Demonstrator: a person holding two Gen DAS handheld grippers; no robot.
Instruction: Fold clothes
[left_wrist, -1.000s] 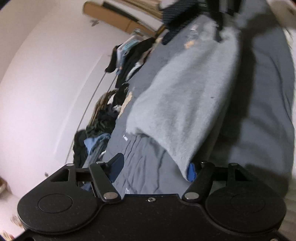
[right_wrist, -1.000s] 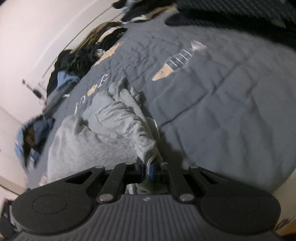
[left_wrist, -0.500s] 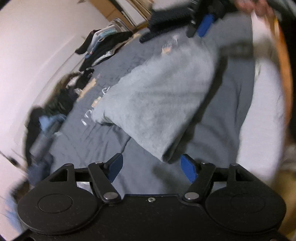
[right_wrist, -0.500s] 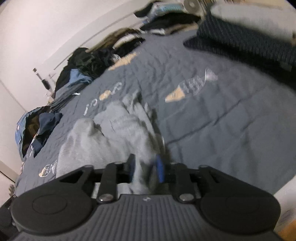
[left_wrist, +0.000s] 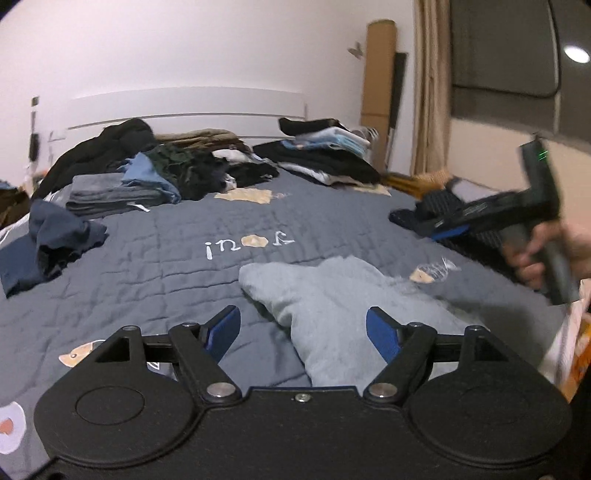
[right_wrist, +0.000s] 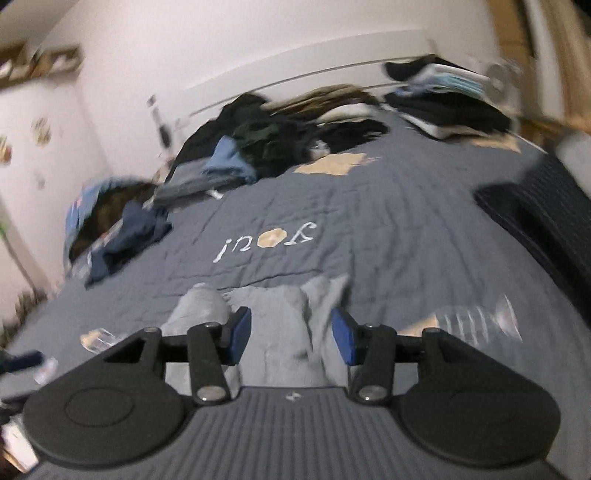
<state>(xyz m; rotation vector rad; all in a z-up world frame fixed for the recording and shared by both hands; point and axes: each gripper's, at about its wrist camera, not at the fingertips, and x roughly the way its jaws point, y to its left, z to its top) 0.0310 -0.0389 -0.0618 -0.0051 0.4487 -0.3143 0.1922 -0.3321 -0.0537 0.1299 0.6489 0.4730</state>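
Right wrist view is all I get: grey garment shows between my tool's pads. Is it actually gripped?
Observer: No. The left wrist view shows the right tool held clear of the grey garment, off to its right, jaws opening with nothing between them.
Operator: Garment's state?
Observer: It lies loose in a heap on the quilt.
Operator: Left tool?
Observer: The left tool hovers over the garment's near end, jaws opening, pads not touching it.
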